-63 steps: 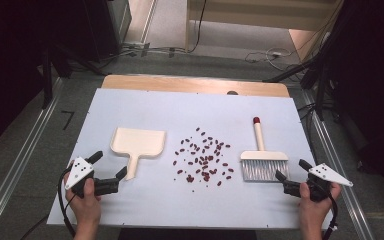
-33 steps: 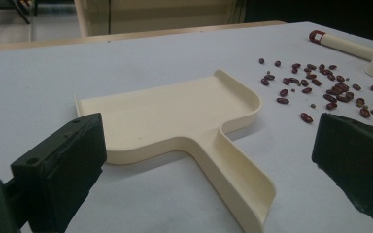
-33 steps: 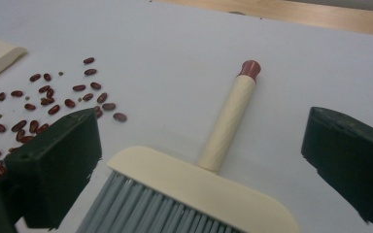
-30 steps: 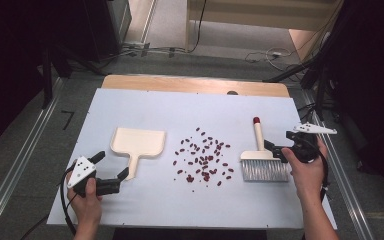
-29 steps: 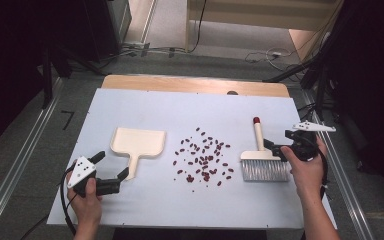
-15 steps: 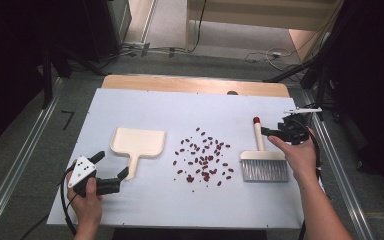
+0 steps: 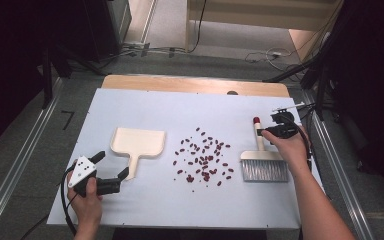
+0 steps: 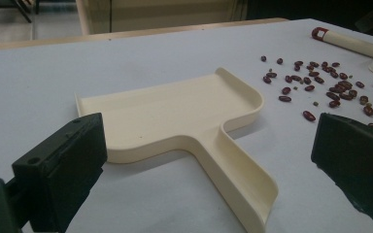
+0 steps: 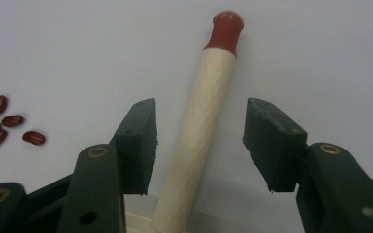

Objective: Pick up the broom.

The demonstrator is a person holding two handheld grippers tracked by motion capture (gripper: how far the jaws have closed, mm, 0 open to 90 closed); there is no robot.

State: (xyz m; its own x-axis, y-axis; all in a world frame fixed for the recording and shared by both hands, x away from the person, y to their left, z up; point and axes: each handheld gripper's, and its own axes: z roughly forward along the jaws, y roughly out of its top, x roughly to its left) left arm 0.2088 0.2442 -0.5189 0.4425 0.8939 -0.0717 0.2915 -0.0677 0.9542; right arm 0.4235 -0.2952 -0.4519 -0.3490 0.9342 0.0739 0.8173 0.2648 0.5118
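A cream dustpan (image 7: 139, 142) (image 8: 175, 116) lies flat on the left, its handle towards me. Red beans (image 7: 202, 160) (image 8: 320, 85) are scattered mid-table. To their right lies a brush (image 7: 264, 167), bristles near me, its cream red-tipped handle (image 7: 258, 135) (image 9: 204, 121) pointing away. My right gripper (image 7: 265, 131) (image 9: 201, 141) straddles that handle; its jaws have just been closing, and a gap still shows on each side. My left gripper (image 7: 112, 164) (image 8: 209, 165) rests open at the end of the dustpan's handle, without touching it.
The work surface is a white sheet (image 7: 180, 110) on a table with a wooden far edge (image 7: 195, 84). Metal rails (image 7: 17, 165) run along both sides. Cables lie on the floor beyond the table.
My right hand has travelled from the table's near right corner up to the brush handle, and its jaws have narrowed around it. The left hand has stayed put.
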